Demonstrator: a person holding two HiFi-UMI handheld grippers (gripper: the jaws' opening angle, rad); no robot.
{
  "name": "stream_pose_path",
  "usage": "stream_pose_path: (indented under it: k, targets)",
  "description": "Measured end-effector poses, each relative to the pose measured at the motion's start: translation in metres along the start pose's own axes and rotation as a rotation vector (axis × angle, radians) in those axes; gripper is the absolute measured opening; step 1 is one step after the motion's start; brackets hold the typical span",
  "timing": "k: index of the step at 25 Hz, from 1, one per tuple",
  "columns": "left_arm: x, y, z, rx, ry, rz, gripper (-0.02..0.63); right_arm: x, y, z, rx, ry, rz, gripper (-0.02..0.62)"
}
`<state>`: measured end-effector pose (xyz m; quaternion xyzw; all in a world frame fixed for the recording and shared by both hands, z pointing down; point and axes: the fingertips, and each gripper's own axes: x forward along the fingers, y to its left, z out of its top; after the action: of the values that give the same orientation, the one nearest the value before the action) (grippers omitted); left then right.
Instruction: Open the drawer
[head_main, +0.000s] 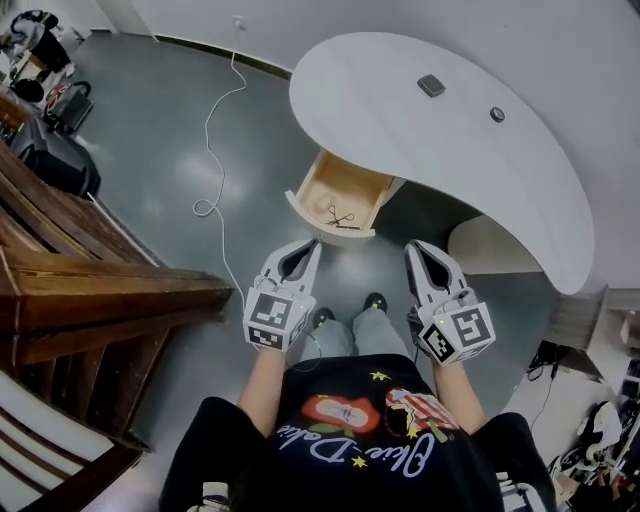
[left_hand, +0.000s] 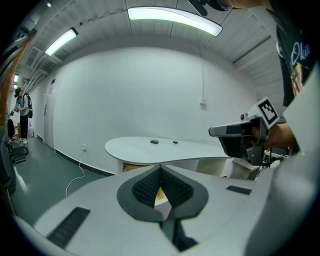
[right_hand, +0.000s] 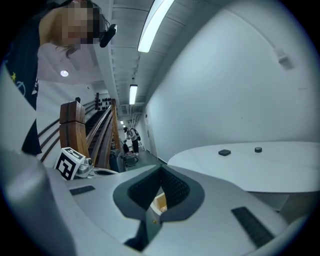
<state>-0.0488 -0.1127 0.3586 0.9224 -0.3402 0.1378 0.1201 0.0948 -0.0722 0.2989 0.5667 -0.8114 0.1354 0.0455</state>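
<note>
A wooden drawer (head_main: 340, 200) stands pulled out from under the white curved table (head_main: 400, 150); a small thin metal item (head_main: 341, 217) lies inside it. My left gripper (head_main: 316, 244) and right gripper (head_main: 412, 247) hover side by side in front of the drawer, apart from it, both shut and empty. In the left gripper view the left gripper (left_hand: 160, 167) has its jaws meeting at the tip, with the table (left_hand: 165, 149) beyond and the right gripper (left_hand: 235, 132) at the right. In the right gripper view the right gripper (right_hand: 161, 168) is shut too, a strip of the drawer (right_hand: 160, 202) showing behind.
A dark square block (head_main: 431, 85) and a round knob (head_main: 497, 114) sit on the tabletop. A wooden staircase (head_main: 90, 290) rises at the left. A white cable (head_main: 215, 150) trails over the grey floor, and bags (head_main: 55, 150) stand at the far left.
</note>
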Motion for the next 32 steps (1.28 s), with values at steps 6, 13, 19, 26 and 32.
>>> stream_pose_path:
  k: [6, 13, 19, 26, 32]
  targets:
    - [-0.011, -0.023, 0.032, 0.058, -0.041, -0.046, 0.005, -0.026, 0.001, 0.028, -0.028, -0.068, -0.02, 0.0]
    - [-0.033, -0.052, 0.062, 0.138, -0.081, -0.083, 0.005, -0.047, 0.01, 0.047, -0.019, -0.096, 0.005, 0.0]
    - [-0.054, -0.06, 0.082, 0.211, -0.117, -0.08, 0.005, -0.052, 0.026, 0.059, -0.007, -0.134, 0.04, 0.0]
    - [-0.062, -0.059, 0.095, 0.203, -0.157, -0.062, 0.005, -0.053, 0.032, 0.061, -0.028, -0.131, 0.056, 0.0]
    - [-0.065, -0.059, 0.093, 0.203, -0.154, -0.066, 0.005, -0.055, 0.038, 0.057, -0.046, -0.098, 0.061, 0.0]
